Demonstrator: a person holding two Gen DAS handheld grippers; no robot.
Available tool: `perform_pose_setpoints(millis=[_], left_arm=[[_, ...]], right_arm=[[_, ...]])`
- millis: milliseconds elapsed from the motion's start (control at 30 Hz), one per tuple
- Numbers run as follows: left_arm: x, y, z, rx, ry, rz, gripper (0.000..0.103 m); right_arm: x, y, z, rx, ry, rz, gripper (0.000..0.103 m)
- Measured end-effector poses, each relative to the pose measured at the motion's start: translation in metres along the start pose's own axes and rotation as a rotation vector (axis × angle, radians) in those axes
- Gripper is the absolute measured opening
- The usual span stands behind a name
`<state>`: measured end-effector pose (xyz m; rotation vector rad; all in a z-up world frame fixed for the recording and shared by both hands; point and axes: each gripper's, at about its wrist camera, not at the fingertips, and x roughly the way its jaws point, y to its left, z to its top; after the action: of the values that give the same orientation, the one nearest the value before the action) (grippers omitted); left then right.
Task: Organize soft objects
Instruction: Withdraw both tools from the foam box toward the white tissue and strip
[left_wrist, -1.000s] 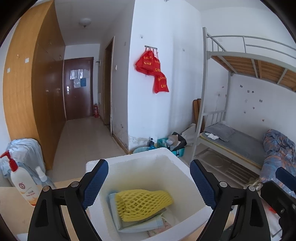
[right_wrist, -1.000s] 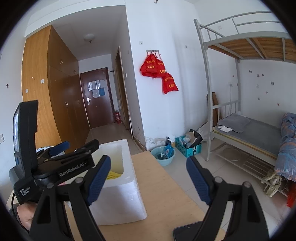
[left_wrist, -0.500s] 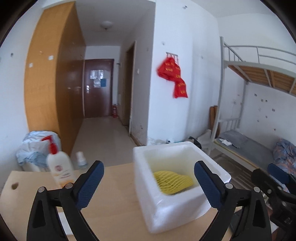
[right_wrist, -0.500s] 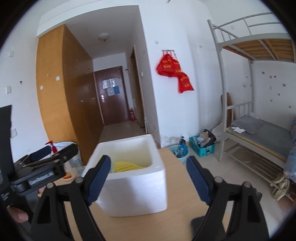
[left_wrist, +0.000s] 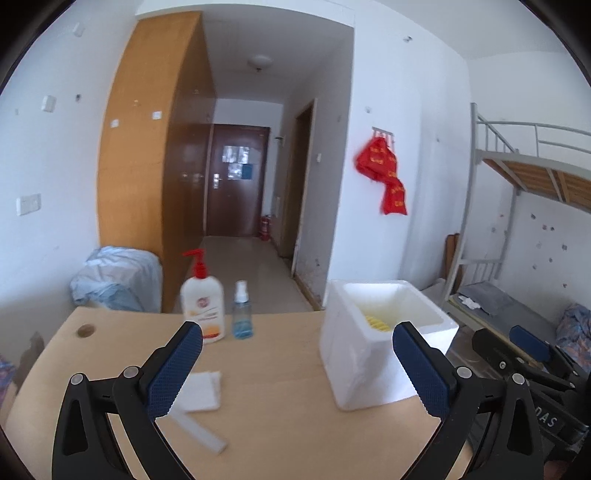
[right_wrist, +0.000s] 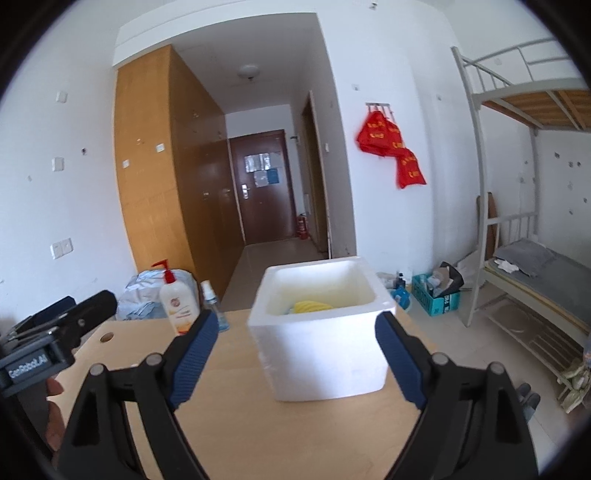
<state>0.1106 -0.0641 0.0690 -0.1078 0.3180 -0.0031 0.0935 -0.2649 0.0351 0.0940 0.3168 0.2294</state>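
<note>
A white foam box (left_wrist: 373, 354) stands on the wooden table (left_wrist: 280, 376), right of centre; it also shows in the right wrist view (right_wrist: 325, 354). A yellow foam net (left_wrist: 376, 323) lies inside it, also seen in the right wrist view (right_wrist: 312, 306). A white folded cloth (left_wrist: 201, 391) and a white strip (left_wrist: 201, 434) lie on the table in front of my left gripper (left_wrist: 295, 373), which is open and empty. My right gripper (right_wrist: 295, 358) is open and empty, short of the box.
A pump lotion bottle (left_wrist: 202, 306) and a small blue spray bottle (left_wrist: 242, 315) stand at the table's far edge. A cable hole (left_wrist: 85, 329) is at the far left corner. A bunk bed (right_wrist: 535, 258) stands to the right, with a blue crate (right_wrist: 436, 295) on the floor.
Both grippers have pulled back and away from the foam box, the left one swinging left. The bottles and the white cloth have come into the left view. Both stay open.
</note>
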Motion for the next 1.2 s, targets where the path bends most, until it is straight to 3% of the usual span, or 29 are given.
perform_pose_setpoints(millis=[233, 667, 1200], left_arm=[[-0.047, 0.027, -0.020, -0.001, -0.002, 0.101, 0.103], [-0.106, 0.069, -0.039, -0.026, -0.039, 0.158, 0.103], [-0.107, 0.132, -0.047, -0.086, -0.004, 0.294, 0.103]], right_arm=[[-0.019, 0.032, -0.011, -0.034, 0.001, 0.067, 0.090], [-0.040, 0.076, -0.026, -0.076, -0.007, 0.103, 0.090], [-0.004, 0.129, -0.037, -0.133, 0.057, 0.217, 0.092]])
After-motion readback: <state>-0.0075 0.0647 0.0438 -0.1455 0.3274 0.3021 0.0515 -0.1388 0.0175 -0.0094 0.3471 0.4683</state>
